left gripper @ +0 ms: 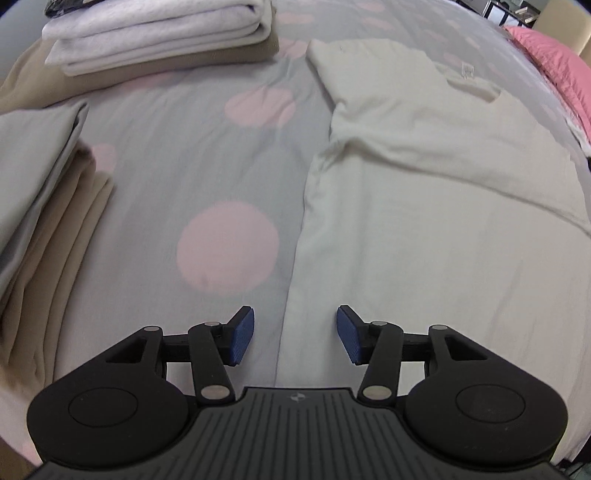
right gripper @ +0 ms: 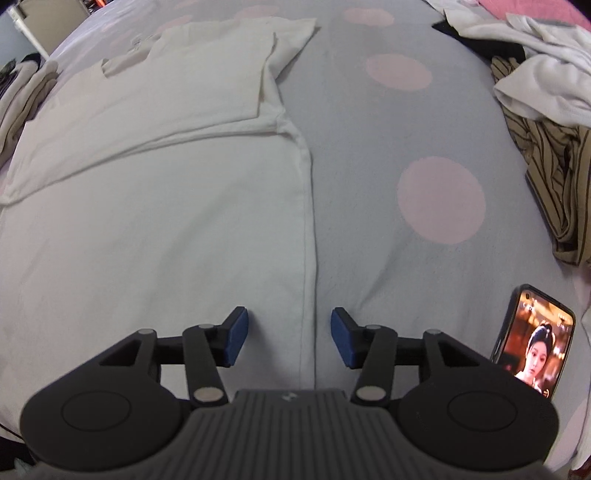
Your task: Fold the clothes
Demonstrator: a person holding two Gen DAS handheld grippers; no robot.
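Note:
A white T-shirt [left gripper: 424, 192] lies spread flat on a grey bedsheet with pink dots [left gripper: 207, 158]. My left gripper [left gripper: 295, 334] hangs above the shirt's left side edge, jaws apart, nothing between the blue pads. In the right wrist view the same white T-shirt [right gripper: 166, 177] fills the left half, its sleeve folded in near the top. My right gripper [right gripper: 290, 338] hovers over the shirt's right side seam, open and empty.
Folded clothes are stacked at the far left [left gripper: 155, 33] and near left [left gripper: 40, 192]. A pink quilt [left gripper: 554, 62] lies at the far right. A phone [right gripper: 532, 339] with a lit screen stands near my right gripper; striped fabric [right gripper: 546, 173] and white clothes [right gripper: 535, 62] are heaped beyond.

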